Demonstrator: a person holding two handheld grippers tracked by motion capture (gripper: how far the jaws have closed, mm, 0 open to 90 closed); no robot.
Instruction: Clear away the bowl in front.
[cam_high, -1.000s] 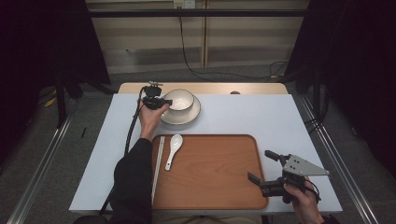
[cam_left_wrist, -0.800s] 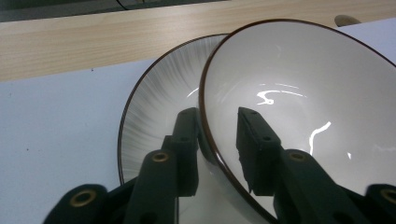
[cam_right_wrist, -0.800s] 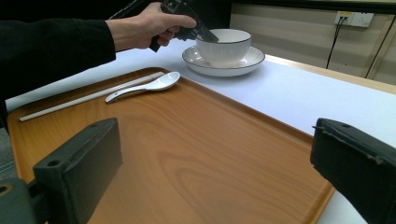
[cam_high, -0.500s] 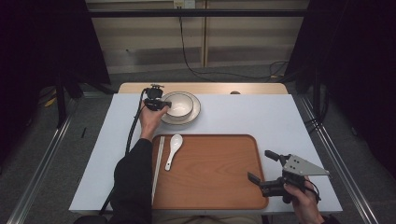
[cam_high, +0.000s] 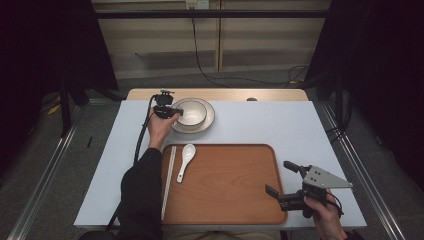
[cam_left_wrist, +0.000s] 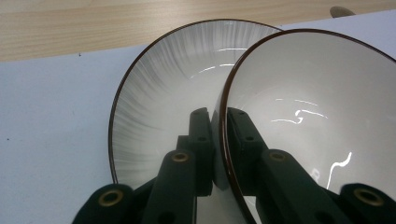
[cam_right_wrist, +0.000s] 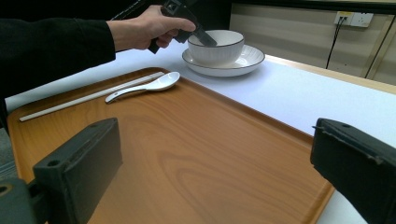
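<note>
A white bowl (cam_high: 193, 111) with a dark rim stands on a white plate (cam_high: 209, 120) at the far middle of the table. My left gripper (cam_high: 172, 114) has just been closing and is shut on the bowl's left rim. In the left gripper view one jaw lies outside the bowl (cam_left_wrist: 317, 107) over the plate (cam_left_wrist: 154, 107), the other inside. The right gripper view shows the bowl (cam_right_wrist: 219, 51) upright on the plate (cam_right_wrist: 247, 59). My right gripper (cam_high: 279, 177) hangs open over the wooden tray's (cam_high: 225, 195) near right corner, holding nothing.
A white spoon (cam_high: 184, 161) and a pair of pale chopsticks (cam_high: 168, 180) lie on the tray's left side. A light tabletop (cam_high: 280, 125) surrounds the tray. A wooden strip (cam_high: 270, 94) runs along the far edge.
The left gripper's jaws have closed onto the bowl's rim. Both hands have kept their places and the right gripper looks the same.
</note>
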